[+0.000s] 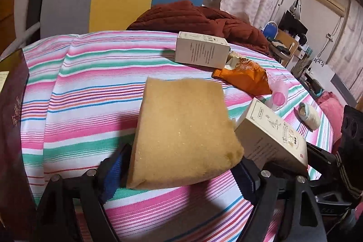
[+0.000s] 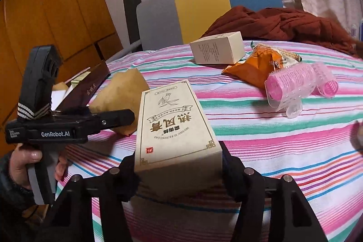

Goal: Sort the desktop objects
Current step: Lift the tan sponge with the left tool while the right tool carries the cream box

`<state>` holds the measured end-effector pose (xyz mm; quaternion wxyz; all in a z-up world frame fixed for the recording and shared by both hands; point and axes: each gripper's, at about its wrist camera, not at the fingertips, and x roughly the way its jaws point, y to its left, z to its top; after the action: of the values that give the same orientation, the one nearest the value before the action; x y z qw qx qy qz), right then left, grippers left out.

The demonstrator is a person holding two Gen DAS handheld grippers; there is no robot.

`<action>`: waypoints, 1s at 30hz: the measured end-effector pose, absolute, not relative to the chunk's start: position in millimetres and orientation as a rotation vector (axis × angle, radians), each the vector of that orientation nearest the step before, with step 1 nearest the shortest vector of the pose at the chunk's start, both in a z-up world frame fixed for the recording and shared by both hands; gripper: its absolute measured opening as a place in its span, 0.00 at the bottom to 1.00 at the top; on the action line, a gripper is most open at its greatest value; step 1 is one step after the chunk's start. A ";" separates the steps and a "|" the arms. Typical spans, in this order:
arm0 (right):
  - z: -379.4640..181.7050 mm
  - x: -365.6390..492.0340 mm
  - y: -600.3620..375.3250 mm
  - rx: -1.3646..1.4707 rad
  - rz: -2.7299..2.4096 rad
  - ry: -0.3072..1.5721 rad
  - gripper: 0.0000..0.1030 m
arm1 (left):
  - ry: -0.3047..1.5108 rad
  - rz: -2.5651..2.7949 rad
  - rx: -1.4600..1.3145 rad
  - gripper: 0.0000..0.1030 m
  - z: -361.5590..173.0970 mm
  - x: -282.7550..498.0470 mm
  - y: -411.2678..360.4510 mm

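Left tool (image 1: 181, 176) pinches a yellow sponge (image 1: 183, 130), held above the striped bench (image 1: 90, 87). Right tool (image 2: 179, 170) pinches a cream carton (image 2: 174, 126), held just right of the sponge. On the bench beyond: a white box (image 2: 217, 49), an orange packet (image 2: 256, 67) and pink rollers (image 2: 295, 85).

You are working over a bed (image 1: 95, 92) covered in a pink, green and white striped sheet. Toward its far edge a white printed box (image 1: 202, 52) lies flat, and an orange snack bag (image 1: 245, 76) lies just beside it, touching its end. Near the bag, toward the right edge, rests a clear pack of pink hair rollers (image 2: 295, 85). A dark red quilted garment (image 1: 204, 17) is heaped along the far edge. A dark maroon box (image 1: 11, 117) sits at the left edge.
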<state>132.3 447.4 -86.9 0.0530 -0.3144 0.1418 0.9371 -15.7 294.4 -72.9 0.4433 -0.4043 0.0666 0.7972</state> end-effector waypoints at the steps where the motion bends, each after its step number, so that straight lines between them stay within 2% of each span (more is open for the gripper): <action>1: -86.8 132.4 446.5 -0.955 2.848 0.420 0.58 | 0.161 1.976 -1.002 0.83 -73.7 -15.5 294.0; 12: -87.5 132.2 448.1 -0.956 2.840 0.420 0.58 | 0.413 2.040 -0.962 0.87 -78.3 5.1 313.7; 15: -87.5 131.9 449.0 -0.956 2.836 0.421 0.58 | 0.369 2.036 -0.963 0.85 -76.7 2.0 307.4; 16: -87.5 131.8 449.3 -0.956 2.835 0.422 0.58 | 0.344 2.039 -0.965 0.80 -75.9 -0.1 304.3; 17: -87.5 131.7 449.6 -0.956 2.834 0.422 0.58 | 0.316 2.040 -0.969 0.79 -75.2 -2.4 301.1; 30: -87.4 127.2 441.0 -0.977 2.769 0.366 0.57 | 0.203 2.071 -0.959 0.71 -71.9 -3.6 285.5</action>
<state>127.2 441.0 -87.4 0.0911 -0.3287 0.1233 0.9319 -3.6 285.5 -71.9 0.4125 -0.3813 0.0807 0.8234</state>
